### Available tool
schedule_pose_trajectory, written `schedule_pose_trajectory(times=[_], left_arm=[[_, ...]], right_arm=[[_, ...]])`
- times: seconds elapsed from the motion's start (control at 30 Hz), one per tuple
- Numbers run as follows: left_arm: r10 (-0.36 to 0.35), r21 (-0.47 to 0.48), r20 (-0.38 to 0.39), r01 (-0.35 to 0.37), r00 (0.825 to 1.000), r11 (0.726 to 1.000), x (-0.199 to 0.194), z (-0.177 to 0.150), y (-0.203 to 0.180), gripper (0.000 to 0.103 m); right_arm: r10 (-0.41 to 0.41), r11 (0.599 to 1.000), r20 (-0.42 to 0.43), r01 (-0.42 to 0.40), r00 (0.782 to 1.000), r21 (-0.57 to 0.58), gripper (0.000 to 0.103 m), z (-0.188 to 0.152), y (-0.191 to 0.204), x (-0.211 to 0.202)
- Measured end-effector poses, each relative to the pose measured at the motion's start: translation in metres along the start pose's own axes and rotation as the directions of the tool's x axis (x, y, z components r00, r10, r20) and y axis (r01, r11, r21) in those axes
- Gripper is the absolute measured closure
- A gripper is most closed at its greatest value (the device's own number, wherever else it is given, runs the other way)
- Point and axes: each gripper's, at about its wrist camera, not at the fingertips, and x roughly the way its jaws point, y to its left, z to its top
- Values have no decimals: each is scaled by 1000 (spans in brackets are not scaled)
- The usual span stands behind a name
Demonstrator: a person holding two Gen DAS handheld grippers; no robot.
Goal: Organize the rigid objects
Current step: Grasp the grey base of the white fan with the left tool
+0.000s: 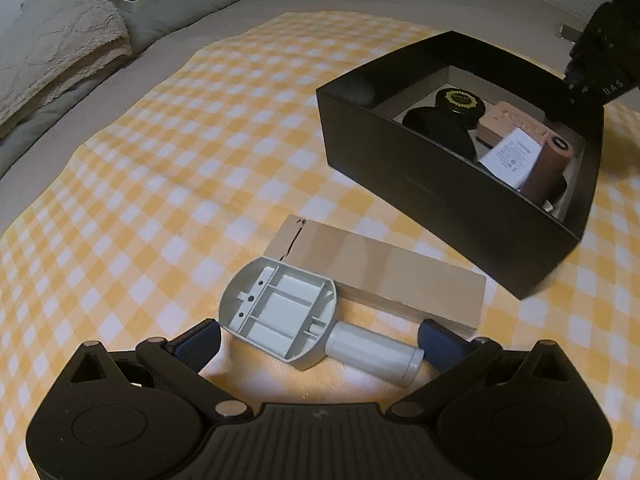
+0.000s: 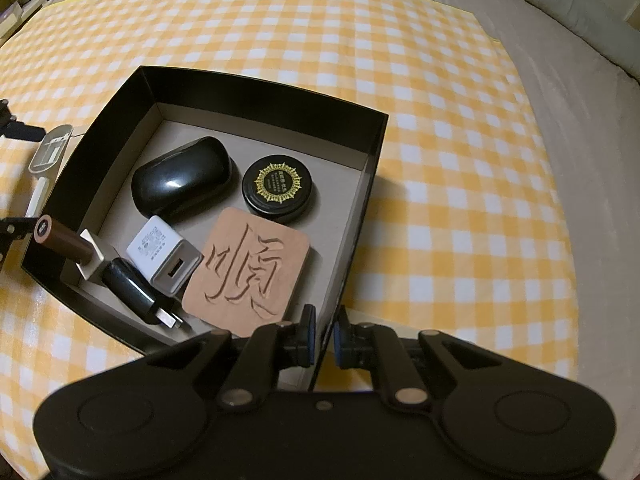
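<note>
1. Tools: left tool (image 1: 318,336) is spread wide around a grey plastic handled part (image 1: 304,318) lying on the checked bedcover (image 1: 140,184), against a flat cardboard box (image 1: 384,276).
2. Right tool (image 2: 323,338) pinches the near wall of the black box (image 2: 362,184).
3. Advice: close on the white cylindrical handle, lift level, clear the box rim, keep the box steadied.

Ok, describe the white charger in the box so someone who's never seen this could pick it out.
Find the black box on the yellow checked cloth. Inside, the white charger lies beside the carved wooden tile. It is the only white cube, with a USB slot and grey printed text.
</note>
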Motion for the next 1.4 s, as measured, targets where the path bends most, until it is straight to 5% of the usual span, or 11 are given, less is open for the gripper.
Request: schedule_pose_trajectory(times=[0.27, 0.5, 0.7, 0.97, 1.2, 1.3, 1.4], left_arm=[[-79, -94, 23, 81, 997, 992, -3, 8, 20, 0], [56, -114, 36, -51, 998, 992, 1, 11, 26, 1], [23, -150, -23, -26, 999, 988, 11, 16, 29, 36], [44, -208, -24, -48, 999, 977, 0, 16, 28, 36], [62, -302, 69, -38, 996, 952, -36, 22, 31, 37], [62, -318, 140, -15, 988, 948, -58, 31, 25, 52], [51, -335, 211, 23, 976, 942, -76, 41, 18, 53]], right_arm=[[12, 1000, 1, -12, 1000, 1, 94, -1, 0, 0], [14, 1000, 1, -14, 1000, 1, 94, -1, 0, 1], [15, 1000, 0, -15, 1000, 2, 94, 0, 0, 2], [15, 1000, -1, -15, 1000, 4, 95, 0, 0, 2], [12, 1000, -2, -12, 1000, 12, 95, 0, 1, 2], [14, 1000, -2, -14, 1000, 24, 95, 1, 0, 2], [16, 999, 0, -16, 1000, 35, 96, 0, 0, 1]])
